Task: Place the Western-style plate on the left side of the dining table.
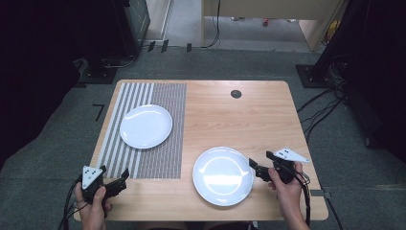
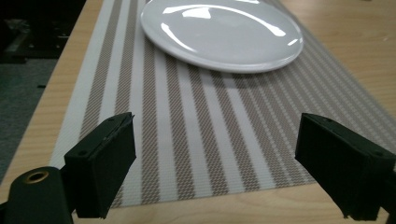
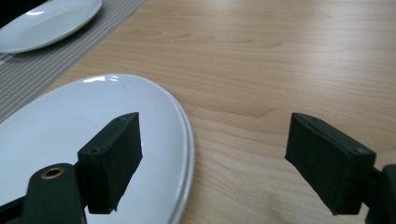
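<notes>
1. The left gripper (image 1: 120, 179) sits at the near left corner of the table (image 1: 268, 110). Its jaws are spread wide and hold nothing. In the left gripper view they hang over the near edge of the mat (image 2: 205, 140).
2. The right gripper (image 1: 258, 166) is at the near right. Its jaws are spread wide too, with nothing between them. They sit at the right rim of the near plate (image 1: 223, 175). In the right gripper view one jaw is over the plate and the other is over bare wood, so the rim lies between them.
3. The near plate lies flat on the bare wood, just right of the mat. It looks empty.
4. Farther back on the left, the far plate (image 1: 146, 126) lies flat on the striped mat. It looks empty as well.
5. I think the job is to pick up the near plate. Maybe it goes on the mat or on the far plate, but I cannot be sure.
6. The job looks like it is just starting. No plate is held yet. What is left: close on the rim, lift, carry and set down.
</notes>
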{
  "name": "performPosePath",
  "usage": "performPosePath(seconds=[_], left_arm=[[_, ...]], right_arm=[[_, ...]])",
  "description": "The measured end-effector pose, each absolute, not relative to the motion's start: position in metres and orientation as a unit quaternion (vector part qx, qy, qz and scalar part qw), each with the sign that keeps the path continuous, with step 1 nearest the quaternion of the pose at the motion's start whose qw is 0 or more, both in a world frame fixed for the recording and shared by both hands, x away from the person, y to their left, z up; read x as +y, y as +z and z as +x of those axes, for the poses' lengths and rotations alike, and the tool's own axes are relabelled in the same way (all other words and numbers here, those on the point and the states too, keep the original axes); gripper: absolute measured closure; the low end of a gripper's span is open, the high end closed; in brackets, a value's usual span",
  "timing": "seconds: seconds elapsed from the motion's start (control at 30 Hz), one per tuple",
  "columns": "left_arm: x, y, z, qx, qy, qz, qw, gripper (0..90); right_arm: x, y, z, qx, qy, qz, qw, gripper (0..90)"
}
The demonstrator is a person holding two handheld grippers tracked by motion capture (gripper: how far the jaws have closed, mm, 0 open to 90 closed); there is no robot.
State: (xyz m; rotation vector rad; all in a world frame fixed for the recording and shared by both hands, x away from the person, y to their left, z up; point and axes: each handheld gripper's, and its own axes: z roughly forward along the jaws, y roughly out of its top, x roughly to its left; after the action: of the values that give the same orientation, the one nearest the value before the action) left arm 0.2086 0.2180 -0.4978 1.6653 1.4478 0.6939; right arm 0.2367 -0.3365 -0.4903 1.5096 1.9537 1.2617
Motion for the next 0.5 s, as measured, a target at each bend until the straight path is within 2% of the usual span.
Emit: performPosePath(seconds=[0.5], left_arm=[[0.243, -0.514, 0.205, 0.585, 0.286, 0.666, 0.363, 10.7]], right_arm=[[-0.398, -0.513, 0.207, 0.661, 0.42, 0.592, 0.191, 18.4]])
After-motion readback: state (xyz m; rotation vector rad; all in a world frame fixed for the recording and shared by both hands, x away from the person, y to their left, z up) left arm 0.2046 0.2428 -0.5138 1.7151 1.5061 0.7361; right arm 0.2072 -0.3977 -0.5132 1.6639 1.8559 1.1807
